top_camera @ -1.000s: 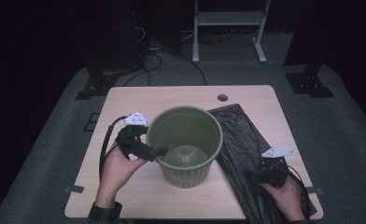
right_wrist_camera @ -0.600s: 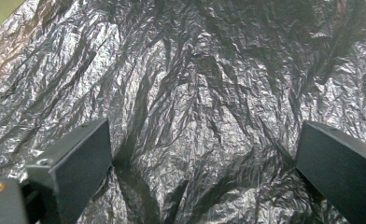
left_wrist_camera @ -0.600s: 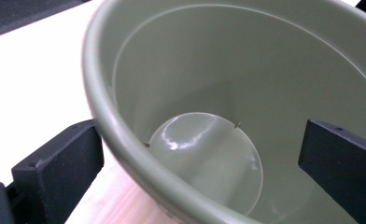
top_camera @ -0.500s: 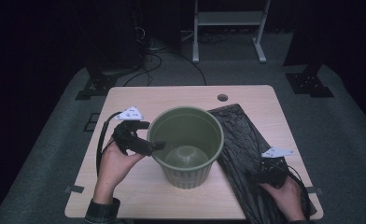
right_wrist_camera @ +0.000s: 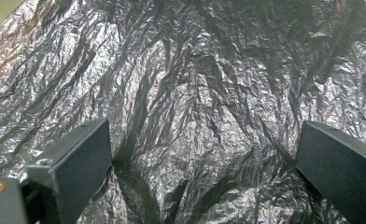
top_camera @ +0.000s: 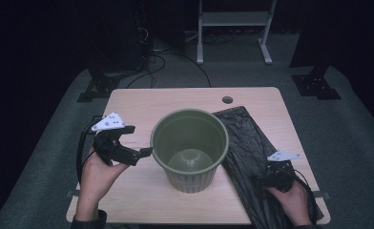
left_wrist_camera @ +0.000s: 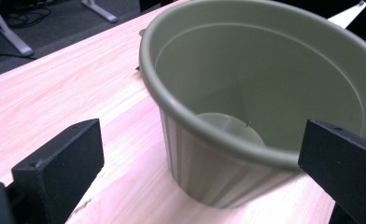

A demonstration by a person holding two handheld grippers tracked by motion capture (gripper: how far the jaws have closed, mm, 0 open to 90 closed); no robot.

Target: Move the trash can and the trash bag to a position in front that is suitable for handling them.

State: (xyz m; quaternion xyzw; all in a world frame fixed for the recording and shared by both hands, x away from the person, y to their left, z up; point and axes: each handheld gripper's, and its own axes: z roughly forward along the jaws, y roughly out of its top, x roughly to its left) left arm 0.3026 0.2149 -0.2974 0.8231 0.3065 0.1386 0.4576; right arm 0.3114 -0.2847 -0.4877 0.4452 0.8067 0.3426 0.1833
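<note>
**Bin and liner: both grippers open, nothing held**

The green bin [top_camera: 190, 149] stands upright on the table [top_camera: 142, 102], mouth up and empty; its bare floor shows in the left gripper view. It sits directly ahead of the left gripper [top_camera: 144, 153], whose forward jaw tip lies at the bin's rim on the near-left side. From the high view contact cannot be confirmed. In the left gripper view the jaws stand wide apart with the bin [left_wrist_camera: 265, 93] framed between them, the rim passing in front of the right-hand jaw; nothing is clamped. Judgement: the bin is kept upright and central so a liner can go in from above, and the left gripper is positioned to steady it or take hold of the rim.

The black bag [top_camera: 252, 157] lies flat and crumpled just beside the bin, on the side away from the left gripper, one edge running under or against the bin's base. The right gripper [top_camera: 268, 181] rests over the bag's near end. In the right gripper view its jaws are spread, with wrinkled plastic [right_wrist_camera: 195, 116] directly below and between them, none pinched. Judgement: it is poised to pick the bag up.
</note>
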